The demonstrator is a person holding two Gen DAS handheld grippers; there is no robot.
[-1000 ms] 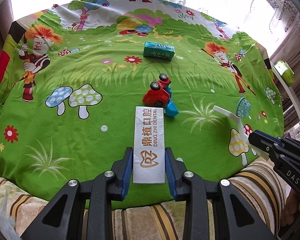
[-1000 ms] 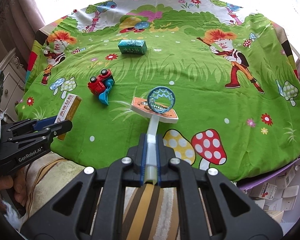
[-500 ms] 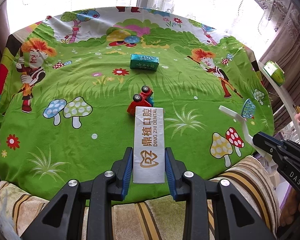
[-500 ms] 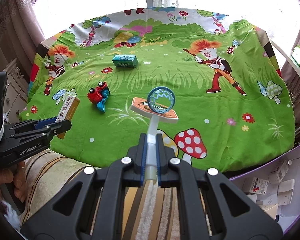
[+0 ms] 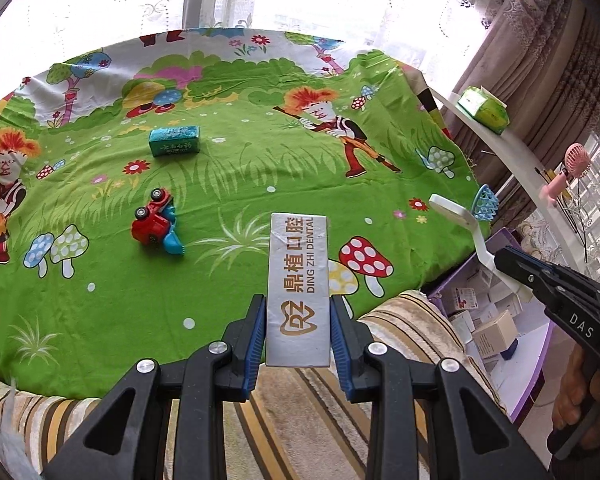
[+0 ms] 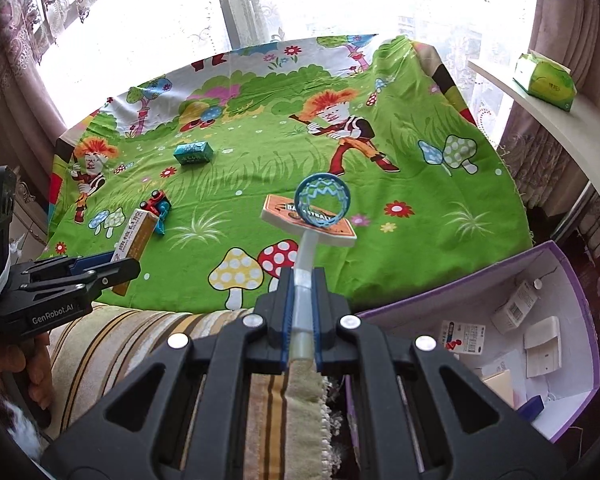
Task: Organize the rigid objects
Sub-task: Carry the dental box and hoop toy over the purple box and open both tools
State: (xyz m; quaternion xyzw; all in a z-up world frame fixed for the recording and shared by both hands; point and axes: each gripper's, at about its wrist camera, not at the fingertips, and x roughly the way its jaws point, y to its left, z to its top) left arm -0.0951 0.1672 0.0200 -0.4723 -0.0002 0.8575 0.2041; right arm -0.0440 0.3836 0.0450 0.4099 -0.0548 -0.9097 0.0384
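Observation:
My left gripper (image 5: 298, 344) is shut on a long white dental box (image 5: 299, 280), held above the near edge of the green cartoon cloth (image 5: 240, 184); it also shows in the right wrist view (image 6: 134, 238). My right gripper (image 6: 302, 304) is shut on the white post of a toy basketball hoop (image 6: 318, 210) with a blue net, also seen in the left wrist view (image 5: 466, 216). A red and blue toy truck (image 5: 156, 224) lies on its side on the cloth. A teal box (image 5: 174, 141) lies further back.
A purple-edged open box (image 6: 556, 264) holding several small cartons stands on the floor at the right, beside the table. A striped cushion (image 6: 148, 344) lies under both grippers. A green tissue pack (image 6: 546, 82) sits on a white shelf at the right.
Both grippers have pulled back and swung right with their loads. The purple-edged box has come fully into the right wrist view, and the truck has shifted left in the left wrist view.

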